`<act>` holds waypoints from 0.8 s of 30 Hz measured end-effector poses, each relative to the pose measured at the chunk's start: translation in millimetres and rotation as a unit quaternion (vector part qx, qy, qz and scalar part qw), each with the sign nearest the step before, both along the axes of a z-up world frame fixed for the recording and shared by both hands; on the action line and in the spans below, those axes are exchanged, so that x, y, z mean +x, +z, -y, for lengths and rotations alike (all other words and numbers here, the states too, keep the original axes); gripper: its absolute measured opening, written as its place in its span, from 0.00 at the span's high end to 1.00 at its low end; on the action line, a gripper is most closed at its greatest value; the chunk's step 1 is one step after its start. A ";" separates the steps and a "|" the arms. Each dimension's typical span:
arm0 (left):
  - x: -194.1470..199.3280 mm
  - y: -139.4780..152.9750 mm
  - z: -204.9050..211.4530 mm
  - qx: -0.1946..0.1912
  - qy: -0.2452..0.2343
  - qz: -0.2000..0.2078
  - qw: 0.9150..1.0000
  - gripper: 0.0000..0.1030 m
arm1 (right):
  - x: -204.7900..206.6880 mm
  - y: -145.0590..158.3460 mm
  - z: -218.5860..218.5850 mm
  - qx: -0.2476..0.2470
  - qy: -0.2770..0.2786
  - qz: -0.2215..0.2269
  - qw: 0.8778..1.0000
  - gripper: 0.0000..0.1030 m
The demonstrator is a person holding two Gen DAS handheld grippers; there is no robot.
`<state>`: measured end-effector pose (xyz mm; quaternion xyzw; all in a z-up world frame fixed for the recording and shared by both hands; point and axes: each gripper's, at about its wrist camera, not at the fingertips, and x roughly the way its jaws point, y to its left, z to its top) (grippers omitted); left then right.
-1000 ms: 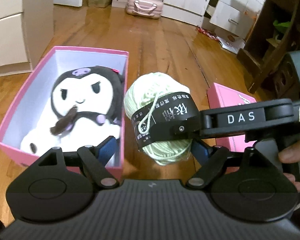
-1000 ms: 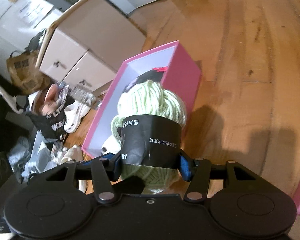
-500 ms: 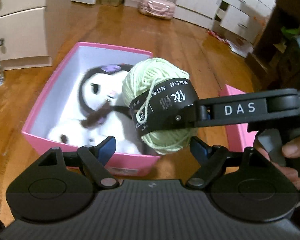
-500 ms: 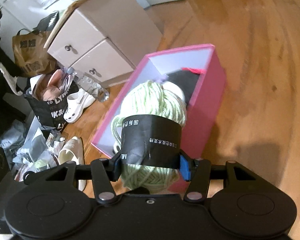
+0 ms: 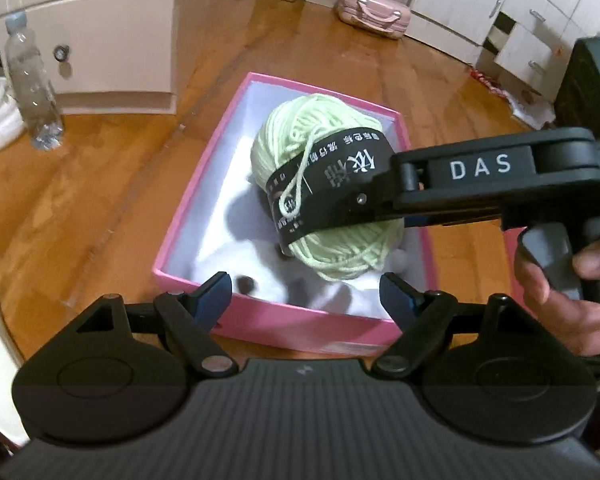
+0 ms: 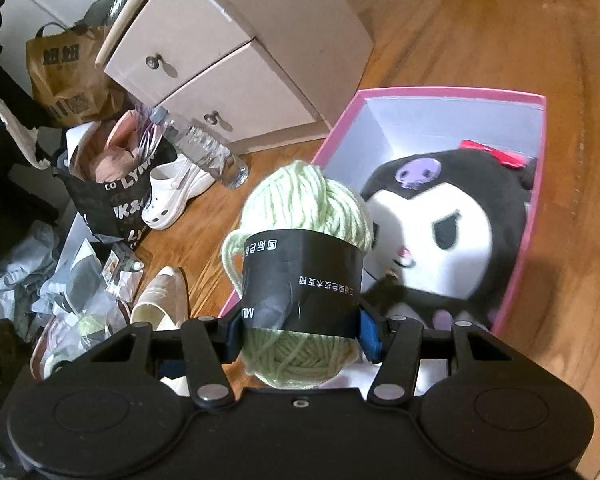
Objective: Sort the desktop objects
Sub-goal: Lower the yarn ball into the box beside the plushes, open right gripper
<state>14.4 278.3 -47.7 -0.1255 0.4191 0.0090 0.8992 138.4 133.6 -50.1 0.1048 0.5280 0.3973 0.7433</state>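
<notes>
Right gripper (image 6: 302, 330): jaws clamped on the black paper band of a pale green ball of yarn (image 5: 326, 188), held above the open pink cardboard box (image 5: 300, 330) on the wooden floor (image 5: 80, 192). Inside the box: black-and-white plush toy (image 6: 448, 232). Left gripper (image 5: 306, 294): jaws wide apart, holding nothing, at the box's near wall. Clear plastic bottle (image 5: 30, 84): far left.
</notes>
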 end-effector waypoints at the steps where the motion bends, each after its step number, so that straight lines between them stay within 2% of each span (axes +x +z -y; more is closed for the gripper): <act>1: 1.4 -0.4 -1.9 0.003 0.000 0.000 1.000 0.21 | 0.4 -0.6 -5.2 -0.002 0.002 0.000 1.000 0.42; 5: 4.7 -2.9 -3.6 0.029 0.000 -0.003 1.000 0.21 | 0.7 -8.0 -22.0 -0.022 -0.001 -0.005 1.000 0.39; 6: 4.3 -3.0 -3.3 0.039 0.001 -0.004 0.999 0.21 | 0.9 -10.4 -23.7 -0.030 -0.011 -0.009 0.999 0.34; 8: 3.4 -3.2 -4.8 0.046 0.004 -0.003 0.999 0.21 | 1.4 -13.8 -22.7 -0.038 -0.031 -0.016 0.999 0.31; 14: 0.7 -5.5 -14.3 0.056 0.018 -0.004 0.998 0.21 | -1.4 -15.5 -10.4 -0.029 -0.043 -0.024 0.998 0.30; 19: -0.9 -9.3 -14.8 0.051 0.027 -0.008 0.998 0.21 | -3.0 -11.1 8.7 0.001 -0.056 -0.027 0.998 0.30; 24: -3.1 -8.5 -10.3 0.062 0.026 -0.004 0.998 0.20 | -14.3 -6.6 25.9 0.015 -0.046 -0.018 0.999 0.30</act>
